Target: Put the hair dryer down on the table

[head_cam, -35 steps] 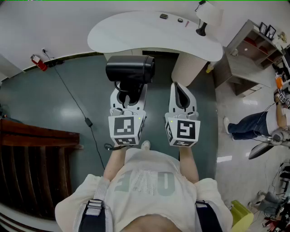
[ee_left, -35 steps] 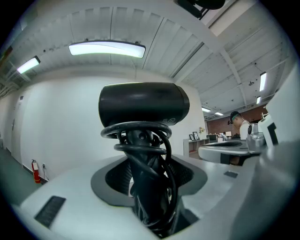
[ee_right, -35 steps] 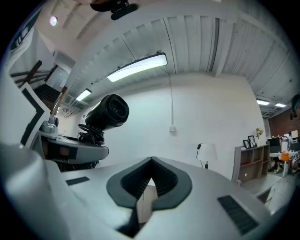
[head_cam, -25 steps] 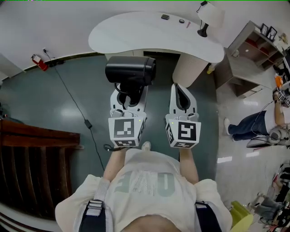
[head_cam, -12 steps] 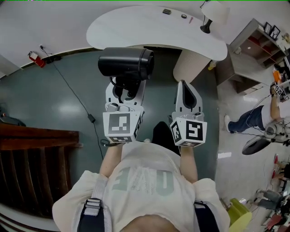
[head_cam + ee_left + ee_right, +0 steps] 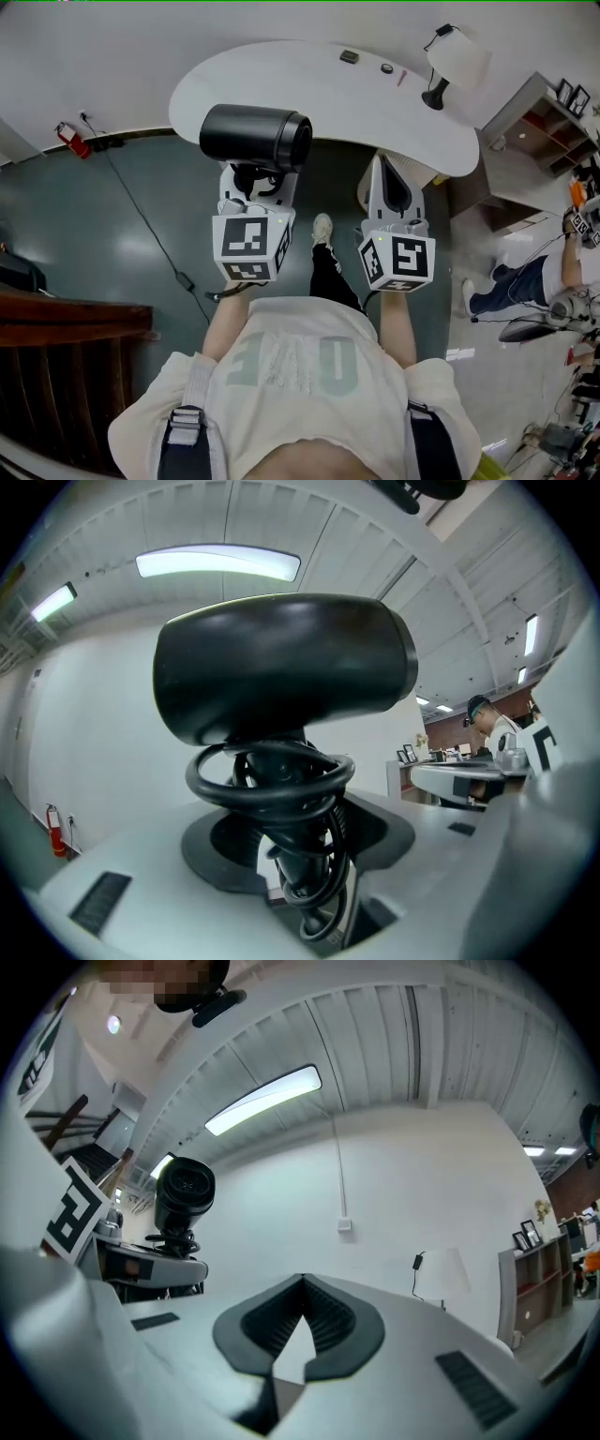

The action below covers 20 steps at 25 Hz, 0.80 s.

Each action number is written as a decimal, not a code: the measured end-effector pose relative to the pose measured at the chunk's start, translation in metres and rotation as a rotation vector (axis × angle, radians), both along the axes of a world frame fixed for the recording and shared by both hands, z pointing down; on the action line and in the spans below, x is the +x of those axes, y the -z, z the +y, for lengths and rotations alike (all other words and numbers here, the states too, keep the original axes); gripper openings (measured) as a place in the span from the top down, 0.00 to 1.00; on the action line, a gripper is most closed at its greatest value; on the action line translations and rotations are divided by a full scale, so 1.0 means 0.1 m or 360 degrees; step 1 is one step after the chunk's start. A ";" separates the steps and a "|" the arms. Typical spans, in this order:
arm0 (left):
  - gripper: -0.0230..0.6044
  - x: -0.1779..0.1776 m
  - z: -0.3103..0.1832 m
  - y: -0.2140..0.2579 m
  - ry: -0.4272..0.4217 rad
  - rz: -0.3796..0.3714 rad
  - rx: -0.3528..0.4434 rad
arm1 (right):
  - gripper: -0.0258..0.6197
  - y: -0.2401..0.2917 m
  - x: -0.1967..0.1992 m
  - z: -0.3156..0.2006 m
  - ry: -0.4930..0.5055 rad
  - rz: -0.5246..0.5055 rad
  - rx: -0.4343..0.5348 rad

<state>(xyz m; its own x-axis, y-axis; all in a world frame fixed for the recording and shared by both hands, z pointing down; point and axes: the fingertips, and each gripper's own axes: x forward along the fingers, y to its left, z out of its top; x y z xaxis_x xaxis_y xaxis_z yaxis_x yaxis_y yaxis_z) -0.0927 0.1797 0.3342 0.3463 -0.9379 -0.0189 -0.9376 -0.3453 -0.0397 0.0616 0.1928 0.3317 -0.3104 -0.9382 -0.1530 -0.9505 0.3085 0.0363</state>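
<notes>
A black hair dryer (image 6: 255, 137) with its cord wound round the handle stands upright in my left gripper (image 6: 255, 180), which is shut on the handle. In the left gripper view the dryer's barrel (image 6: 281, 672) fills the middle, and the coiled cord sits between the jaws of the left gripper (image 6: 302, 855). It hangs just over the near edge of the white curved table (image 6: 309, 89). My right gripper (image 6: 389, 176) is beside it, shut and empty. The right gripper view shows the right gripper (image 6: 302, 1283) with pads meeting and the dryer (image 6: 185, 1190) at left.
On the table's far side lie a few small items (image 6: 350, 56) and a white-shaded lamp (image 6: 457, 61). A shelf unit (image 6: 548, 108) and another person (image 6: 525, 272) are at right. Dark wooden furniture (image 6: 56, 323) stands at left, and a cable (image 6: 141, 220) runs across the floor.
The view has closed in on the table. Both grippers and the dryer now reach its near edge, and a leg shows between them.
</notes>
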 end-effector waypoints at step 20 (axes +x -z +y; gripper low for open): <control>0.60 0.29 -4.01 0.49 0.0158 0.0000 -0.0049 | 0.96 0.63 0.04 -4.28 0.0273 0.0045 0.0018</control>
